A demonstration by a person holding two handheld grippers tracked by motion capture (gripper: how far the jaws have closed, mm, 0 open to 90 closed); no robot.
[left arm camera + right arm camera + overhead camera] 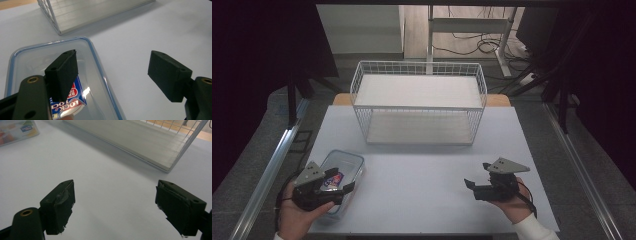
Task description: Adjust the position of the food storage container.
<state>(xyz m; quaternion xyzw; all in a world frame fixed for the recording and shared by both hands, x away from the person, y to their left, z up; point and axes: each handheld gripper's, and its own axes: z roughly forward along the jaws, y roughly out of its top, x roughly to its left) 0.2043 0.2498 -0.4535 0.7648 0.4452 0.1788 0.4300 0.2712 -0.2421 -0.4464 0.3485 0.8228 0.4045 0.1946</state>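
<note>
- The left gripper (339,181) hangs at the near left corner of the table (422,185), its jaws spread wide and grasping nothing.
- In the left gripper view, one jaw sits over the inside of the clear plastic box (22,65) and the other over bare table outside it; the box's blue-trimmed long edge runs between the two. I cannot tell whether either jaw touches the box.
- The plastic box (354,165) lies near the table's left edge, close to the near edge too, with a blue, red and white label (75,96) showing inside it.
- The right gripper (478,176) is held near the table's near right side, jaws released and wide, with plain table under and between them.
- The two grippers are well apart, and a broad bare stretch of table lies between them.
- A white wire shelf rack (419,102) stands at the far middle of the table, with a strip of open table in front of it.
- In the right gripper view, the rack's bottom shelf edge (140,157) runs across ahead of the jaws, well clear of them.
</note>
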